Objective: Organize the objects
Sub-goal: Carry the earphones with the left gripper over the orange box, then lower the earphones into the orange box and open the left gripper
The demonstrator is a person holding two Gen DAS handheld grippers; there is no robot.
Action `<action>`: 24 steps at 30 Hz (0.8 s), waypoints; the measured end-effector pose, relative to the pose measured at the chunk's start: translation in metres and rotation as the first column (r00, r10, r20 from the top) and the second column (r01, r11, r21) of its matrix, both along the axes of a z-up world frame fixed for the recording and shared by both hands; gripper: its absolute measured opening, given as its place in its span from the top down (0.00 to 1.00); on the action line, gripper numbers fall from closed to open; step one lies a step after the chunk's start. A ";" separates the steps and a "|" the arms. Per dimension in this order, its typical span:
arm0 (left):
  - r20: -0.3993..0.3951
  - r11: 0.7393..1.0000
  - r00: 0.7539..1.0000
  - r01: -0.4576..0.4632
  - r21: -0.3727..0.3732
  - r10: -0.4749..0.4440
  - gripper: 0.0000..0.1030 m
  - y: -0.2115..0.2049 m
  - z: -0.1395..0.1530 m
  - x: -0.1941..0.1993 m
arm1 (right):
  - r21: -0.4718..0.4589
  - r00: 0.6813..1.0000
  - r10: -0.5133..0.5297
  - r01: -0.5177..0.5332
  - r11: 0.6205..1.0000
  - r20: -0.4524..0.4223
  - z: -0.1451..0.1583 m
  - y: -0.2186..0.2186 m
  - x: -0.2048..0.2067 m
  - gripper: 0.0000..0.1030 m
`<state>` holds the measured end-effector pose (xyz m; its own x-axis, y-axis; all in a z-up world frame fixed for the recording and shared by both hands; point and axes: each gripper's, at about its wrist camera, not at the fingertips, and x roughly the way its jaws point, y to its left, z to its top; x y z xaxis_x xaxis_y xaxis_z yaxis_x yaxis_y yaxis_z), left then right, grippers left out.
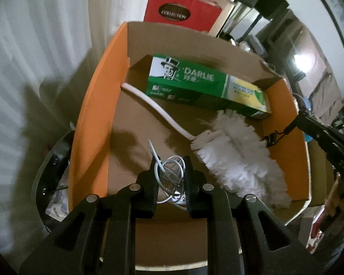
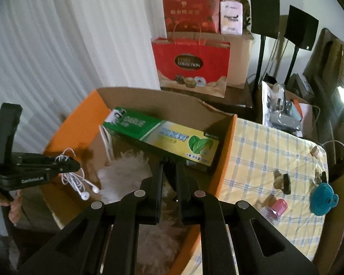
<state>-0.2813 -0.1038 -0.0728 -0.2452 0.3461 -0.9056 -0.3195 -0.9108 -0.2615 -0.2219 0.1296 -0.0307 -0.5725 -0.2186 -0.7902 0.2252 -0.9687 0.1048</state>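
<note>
An orange cardboard box point(image 1: 91, 114) point(image 2: 227, 151) holds a green Darlie toothpaste carton point(image 1: 195, 82) point(image 2: 172, 137) and a white fluffy duster point(image 1: 238, 153) point(image 2: 128, 167). My left gripper point(image 1: 171, 162) point(image 2: 76, 163) is shut on a tangle of white earphones point(image 1: 172, 178) point(image 2: 80, 183), low over the box's near left part; the earbuds dangle below it. My right gripper point(image 2: 169, 163) point(image 1: 297, 123) is shut on a small black clasp point(image 1: 270, 138) over the box's right side, above the duster. In the right wrist view the clasp is only a dark sliver between the fingers.
To the right of the box lies a yellow checked cloth point(image 2: 263, 155) with a teal funnel point(image 2: 323, 197) and a pink item point(image 2: 278, 206). Red gift bags point(image 2: 190, 66) and a white curtain point(image 2: 57, 45) stand behind. A hand point(image 2: 2, 201) holds the left gripper's grip.
</note>
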 end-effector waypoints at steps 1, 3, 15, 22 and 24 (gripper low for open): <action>0.003 1.000 1.000 0.000 -0.003 0.001 0.83 0.000 -0.002 -0.001 | 0.011 1.000 -0.001 0.001 1.000 0.005 -0.004 -0.002 -0.003 0.91; 0.012 1.000 1.000 -0.004 -0.008 0.004 0.82 0.000 -0.007 -0.005 | 0.024 1.000 -0.003 0.003 1.000 0.011 -0.010 -0.005 -0.007 0.91; -0.022 1.000 1.000 0.013 -0.020 -0.013 0.58 0.006 0.000 -0.005 | 0.001 0.999 -0.042 0.042 0.999 0.031 -0.019 -0.003 -0.019 0.83; -0.103 0.999 0.995 -0.008 -0.044 0.003 0.30 0.009 0.022 0.005 | -0.045 0.999 -0.042 0.042 0.998 0.013 -0.004 0.004 -0.011 0.71; -0.116 1.000 0.993 -0.010 -0.024 0.007 0.29 0.007 0.029 0.007 | -0.065 0.999 -0.041 0.041 0.997 0.001 0.003 0.007 -0.004 0.71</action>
<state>-0.2738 -0.0966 -0.0439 -0.3514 0.3219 -0.8791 -0.3388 -0.9191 -0.2011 -0.2260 0.1364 -0.0278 -0.5822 -0.2459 -0.7750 0.1853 -0.9682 0.1680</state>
